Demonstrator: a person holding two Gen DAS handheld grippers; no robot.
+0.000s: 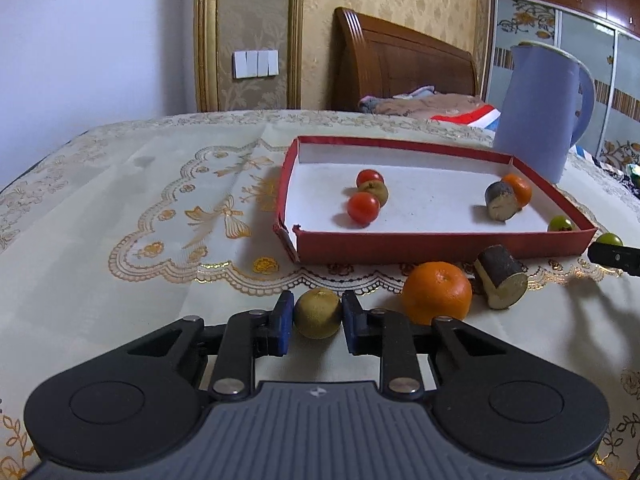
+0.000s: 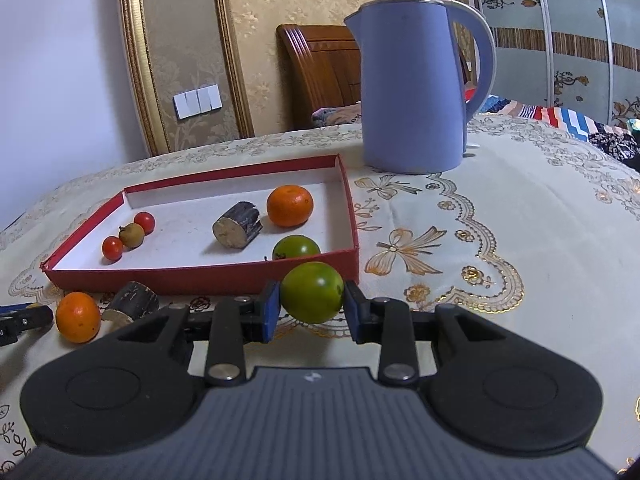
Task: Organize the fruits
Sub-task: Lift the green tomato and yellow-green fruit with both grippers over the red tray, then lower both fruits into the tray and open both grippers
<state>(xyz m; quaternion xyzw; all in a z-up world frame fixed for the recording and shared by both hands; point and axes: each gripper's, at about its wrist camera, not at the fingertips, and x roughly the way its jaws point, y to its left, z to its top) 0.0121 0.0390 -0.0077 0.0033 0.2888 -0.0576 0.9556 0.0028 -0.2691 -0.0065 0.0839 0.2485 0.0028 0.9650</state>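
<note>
My left gripper [image 1: 318,314] is shut on a small yellow-brown fruit [image 1: 318,312] that rests on the tablecloth in front of the red tray [image 1: 440,244]. My right gripper [image 2: 312,294] is shut on a green tomato [image 2: 312,292] just before the tray's near right corner [image 2: 200,278]. Inside the tray lie two red tomatoes [image 1: 363,208], a brown fruit [image 1: 374,191], a dark cut stub [image 2: 237,230], an orange [image 2: 290,205] and a green tomato [image 2: 296,247]. Outside it, an orange [image 1: 437,293] and a second dark stub [image 1: 502,282] sit on the cloth.
A tall blue kettle [image 2: 412,88] stands behind the tray's right end. The embroidered cream tablecloth [image 1: 160,208] covers the table. A bed with a wooden headboard [image 1: 400,64] lies beyond the far edge. The right gripper's tip [image 1: 614,258] shows at the right of the left wrist view.
</note>
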